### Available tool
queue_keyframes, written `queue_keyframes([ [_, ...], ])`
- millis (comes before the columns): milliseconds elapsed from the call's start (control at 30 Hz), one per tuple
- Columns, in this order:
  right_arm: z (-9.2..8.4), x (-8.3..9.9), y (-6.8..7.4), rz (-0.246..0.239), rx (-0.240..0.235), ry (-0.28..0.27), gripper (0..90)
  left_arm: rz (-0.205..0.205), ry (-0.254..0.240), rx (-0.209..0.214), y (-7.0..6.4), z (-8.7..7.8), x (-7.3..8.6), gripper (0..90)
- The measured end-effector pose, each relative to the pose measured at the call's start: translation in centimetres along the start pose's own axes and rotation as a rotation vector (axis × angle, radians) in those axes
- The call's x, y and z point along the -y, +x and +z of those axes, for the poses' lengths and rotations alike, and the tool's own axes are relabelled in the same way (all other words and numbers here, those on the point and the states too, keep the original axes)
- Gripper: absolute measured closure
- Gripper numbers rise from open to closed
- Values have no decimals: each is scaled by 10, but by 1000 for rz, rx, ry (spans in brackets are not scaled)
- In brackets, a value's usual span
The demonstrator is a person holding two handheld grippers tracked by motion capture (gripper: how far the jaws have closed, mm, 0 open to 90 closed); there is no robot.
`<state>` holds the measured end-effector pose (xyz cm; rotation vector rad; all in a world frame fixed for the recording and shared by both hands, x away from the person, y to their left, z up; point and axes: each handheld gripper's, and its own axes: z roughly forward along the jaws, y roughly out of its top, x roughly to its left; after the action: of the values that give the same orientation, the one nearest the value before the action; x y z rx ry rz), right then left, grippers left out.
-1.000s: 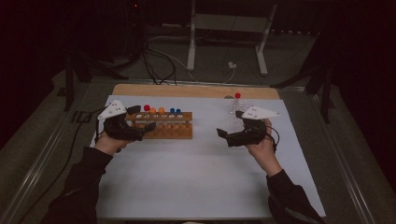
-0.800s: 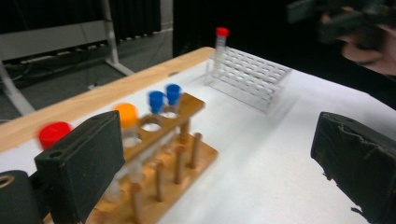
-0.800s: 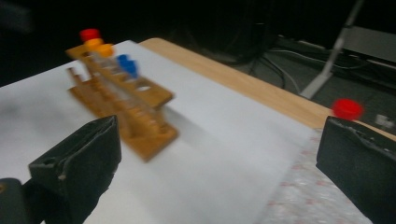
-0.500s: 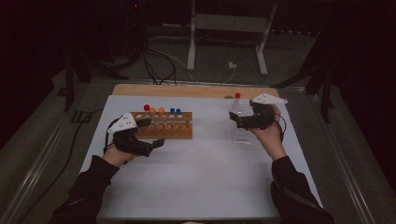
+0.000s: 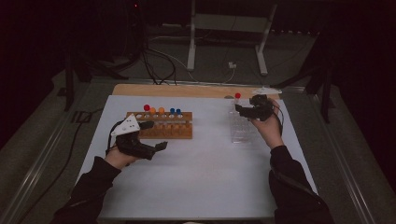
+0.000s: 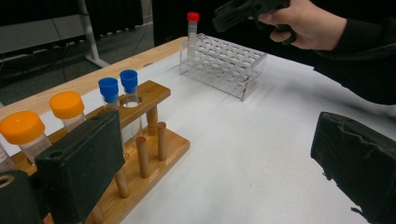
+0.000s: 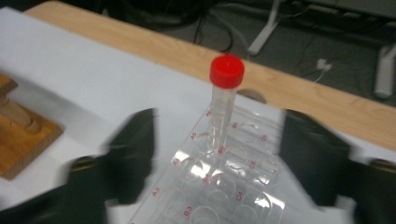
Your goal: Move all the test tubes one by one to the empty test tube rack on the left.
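Observation:
A red-capped tube (image 5: 237,100) (image 7: 226,95) (image 6: 192,29) stands upright in the far left corner of a clear plastic rack (image 5: 244,129) (image 7: 219,182) (image 6: 229,63). My right gripper (image 5: 241,110) (image 7: 222,154) (image 6: 225,16) is level with the tube, which stands between the jaws. The jaws have just been closing, and a gap still shows on either side. A wooden rack (image 5: 162,128) (image 6: 140,154) holds red-, orange- and blue-capped tubes (image 5: 161,111) (image 6: 119,88). My left gripper (image 5: 154,135) (image 6: 219,163) hovers open at the rack's near side, holding nothing.
White paper (image 5: 205,177) covers most of the wooden table (image 5: 187,90). A metal stand (image 5: 226,28) and cables (image 5: 159,60) lie on the floor beyond the far edge. Both forearms come in from the near side.
My right gripper has moved toward the far edge, up to the red-capped tube, and its jaws have narrowed around it. My left gripper has drawn back slightly from the wooden rack's left end.

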<state>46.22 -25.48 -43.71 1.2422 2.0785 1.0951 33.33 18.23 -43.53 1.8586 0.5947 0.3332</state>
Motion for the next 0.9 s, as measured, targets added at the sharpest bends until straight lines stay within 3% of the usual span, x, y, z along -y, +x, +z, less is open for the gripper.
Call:
queue_keyframes([
  [333,27,-3,-12,41,0,69,533,1,3,1,0,0,0,35],
  [633,41,-9,-13,49,-16,89,605,-2,1,3,1,-1,0,35],
  [900,47,-9,-13,36,-27,84,731,-5,-1,0,3,-2,1,35],
])
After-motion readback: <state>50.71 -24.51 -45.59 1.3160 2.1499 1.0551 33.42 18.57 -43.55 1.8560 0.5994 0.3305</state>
